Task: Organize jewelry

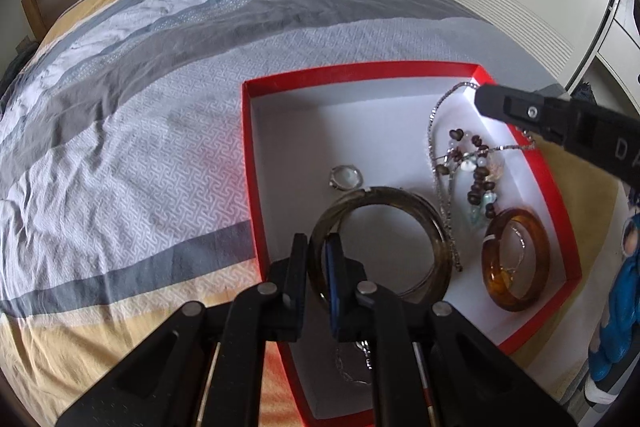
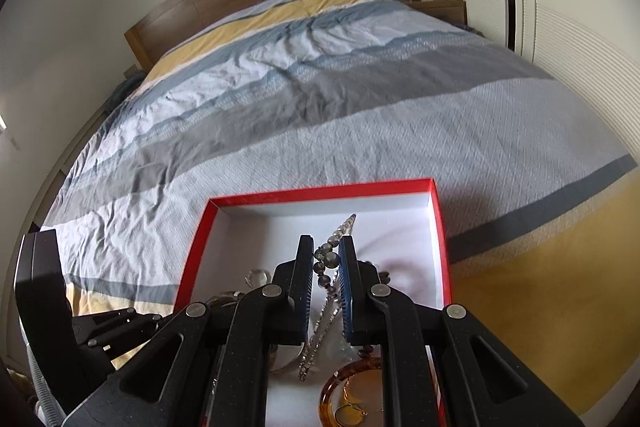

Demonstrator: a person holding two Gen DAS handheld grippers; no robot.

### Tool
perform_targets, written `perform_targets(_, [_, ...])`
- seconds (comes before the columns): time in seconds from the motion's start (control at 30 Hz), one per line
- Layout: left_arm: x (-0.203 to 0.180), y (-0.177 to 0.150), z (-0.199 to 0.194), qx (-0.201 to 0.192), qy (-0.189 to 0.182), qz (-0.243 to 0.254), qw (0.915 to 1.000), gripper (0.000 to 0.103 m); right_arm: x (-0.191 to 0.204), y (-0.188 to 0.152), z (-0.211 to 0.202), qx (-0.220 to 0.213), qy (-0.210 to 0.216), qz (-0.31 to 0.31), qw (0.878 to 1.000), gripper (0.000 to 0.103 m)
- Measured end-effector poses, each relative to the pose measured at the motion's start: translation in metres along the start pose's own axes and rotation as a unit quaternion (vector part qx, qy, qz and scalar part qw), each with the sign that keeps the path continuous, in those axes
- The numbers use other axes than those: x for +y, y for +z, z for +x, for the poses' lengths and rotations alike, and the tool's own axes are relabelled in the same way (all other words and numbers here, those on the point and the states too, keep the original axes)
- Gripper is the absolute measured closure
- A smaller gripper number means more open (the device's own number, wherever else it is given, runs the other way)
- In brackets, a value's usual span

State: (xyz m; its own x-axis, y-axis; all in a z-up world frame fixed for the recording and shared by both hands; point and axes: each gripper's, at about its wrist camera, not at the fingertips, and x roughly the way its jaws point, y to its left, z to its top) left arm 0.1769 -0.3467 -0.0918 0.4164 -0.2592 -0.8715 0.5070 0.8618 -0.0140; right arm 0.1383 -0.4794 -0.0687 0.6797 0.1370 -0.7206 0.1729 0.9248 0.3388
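Striped bedspread [image 1: 160,115], red box [image 1: 249,163] lying on it, left gripper [image 1: 318,267] clamped on dark bangle [image 1: 380,243] inside the box, right gripper [image 2: 326,283] narrow, seemingly pinching silver chain [image 2: 334,247] above it, amber bangle [image 1: 516,259] near the box's right wall

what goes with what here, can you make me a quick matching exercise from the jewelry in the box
Things:
1. dark bangle
2. amber bangle
3. silver chain
4. ring

States:
a. lying loose, nothing gripping it
b. rim between the left gripper's fingers
c. small, on the box floor beyond the dark bangle
d. held up by the right gripper

Pairs: 1-b, 2-a, 3-d, 4-c
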Motion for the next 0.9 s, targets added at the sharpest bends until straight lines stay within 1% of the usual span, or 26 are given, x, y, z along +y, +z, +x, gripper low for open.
perform_targets(0.07, [-0.001,-0.001,0.000,-0.001,0.001,0.002,1.0000,0.092,-0.001,-0.004,0.005,0.011,0.001,0.002,1.000,0.090])
perform_targets(0.2, [0.002,-0.001,-0.002,0.006,-0.014,-0.007,0.9999,0.092,-0.004,-0.013,0.011,0.028,-0.007,0.006,1.000,0.089])
perform_targets(0.33, [0.004,-0.002,-0.010,0.002,-0.026,-0.012,0.9996,0.090,-0.007,-0.018,0.006,0.032,-0.014,0.013,0.999,0.076])
perform_targets(0.47, [0.001,-0.003,-0.026,-0.009,-0.032,-0.015,0.9993,0.085,-0.008,-0.022,-0.007,0.029,-0.022,0.015,0.999,0.072])
perform_targets(0.53, [0.001,-0.005,-0.041,-0.020,-0.034,-0.016,0.9991,0.085,-0.007,-0.024,-0.017,0.027,-0.026,0.016,0.999,0.072])
perform_targets(0.67, [0.002,-0.012,-0.077,-0.046,-0.021,-0.019,0.9985,0.080,0.005,-0.030,-0.043,0.017,-0.031,0.004,0.999,0.069])
perform_targets(0.77, [0.008,-0.021,-0.108,-0.070,-0.002,-0.023,0.9973,0.074,0.019,-0.035,-0.064,0.010,-0.031,-0.006,0.999,0.067])
perform_targets(0.87, [0.020,-0.033,-0.144,-0.092,0.017,-0.041,0.9948,0.070,0.040,-0.043,-0.085,0.004,-0.028,-0.025,0.999,0.065])
perform_targets(0.9, [0.023,-0.037,-0.154,-0.098,0.025,-0.045,0.9939,0.066,0.048,-0.046,-0.092,0.001,-0.026,-0.032,0.999,0.063])
